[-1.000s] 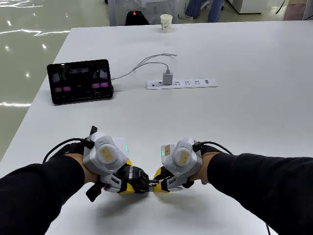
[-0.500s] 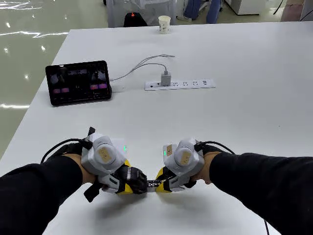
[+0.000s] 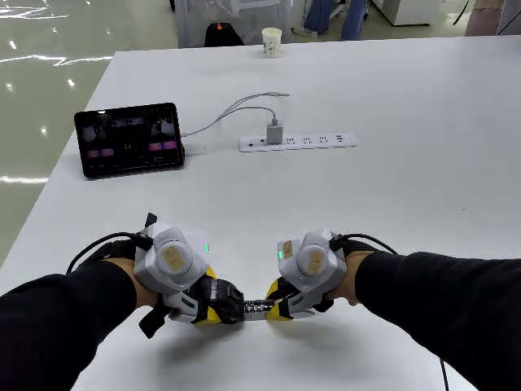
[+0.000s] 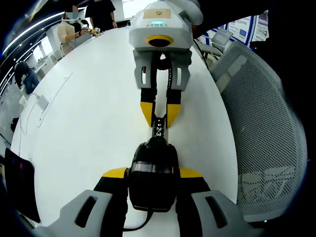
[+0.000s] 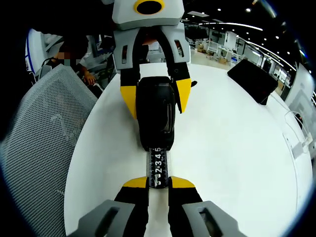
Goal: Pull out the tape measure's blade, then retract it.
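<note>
Lower centre, the left gripper clamps the tape measure as an anchor; the right gripper pinches the short exposed blade, ready for pulling.

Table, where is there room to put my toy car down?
The whole right side of the table is bare, past the power strip. The middle is free too, between the strip and the tools. Crowded: the near edge, where left tool and right tool hold the tape measure, and the left by the tablet.
</note>
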{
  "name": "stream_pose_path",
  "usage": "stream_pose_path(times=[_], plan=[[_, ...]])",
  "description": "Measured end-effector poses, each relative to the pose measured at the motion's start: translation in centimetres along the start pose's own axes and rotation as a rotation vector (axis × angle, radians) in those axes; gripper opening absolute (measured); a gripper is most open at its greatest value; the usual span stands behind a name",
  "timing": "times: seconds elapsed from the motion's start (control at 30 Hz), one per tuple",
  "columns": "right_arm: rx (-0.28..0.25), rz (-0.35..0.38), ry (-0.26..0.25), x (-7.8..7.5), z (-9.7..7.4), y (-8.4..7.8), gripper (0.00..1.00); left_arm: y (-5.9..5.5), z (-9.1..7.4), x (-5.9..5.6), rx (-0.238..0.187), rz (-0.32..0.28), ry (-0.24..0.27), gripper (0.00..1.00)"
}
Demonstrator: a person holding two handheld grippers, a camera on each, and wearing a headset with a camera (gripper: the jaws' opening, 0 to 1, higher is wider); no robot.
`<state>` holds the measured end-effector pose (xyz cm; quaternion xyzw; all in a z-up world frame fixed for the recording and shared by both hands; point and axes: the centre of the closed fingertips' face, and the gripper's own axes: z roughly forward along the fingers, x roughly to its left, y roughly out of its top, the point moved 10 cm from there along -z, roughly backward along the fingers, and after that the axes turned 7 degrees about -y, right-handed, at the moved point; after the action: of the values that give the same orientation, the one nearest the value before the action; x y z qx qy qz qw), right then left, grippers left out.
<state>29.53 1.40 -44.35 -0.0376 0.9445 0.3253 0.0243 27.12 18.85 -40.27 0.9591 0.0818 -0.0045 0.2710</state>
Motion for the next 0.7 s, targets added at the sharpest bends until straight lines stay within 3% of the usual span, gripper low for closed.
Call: stream_pose_path(times=[0.7], plan=[[0.020, 0.025, 0.003, -0.2, -1.6, -1.5, 0.11, 0.0, 0.0, 0.0, 0.000, -0.006, 0.004, 0.31]])
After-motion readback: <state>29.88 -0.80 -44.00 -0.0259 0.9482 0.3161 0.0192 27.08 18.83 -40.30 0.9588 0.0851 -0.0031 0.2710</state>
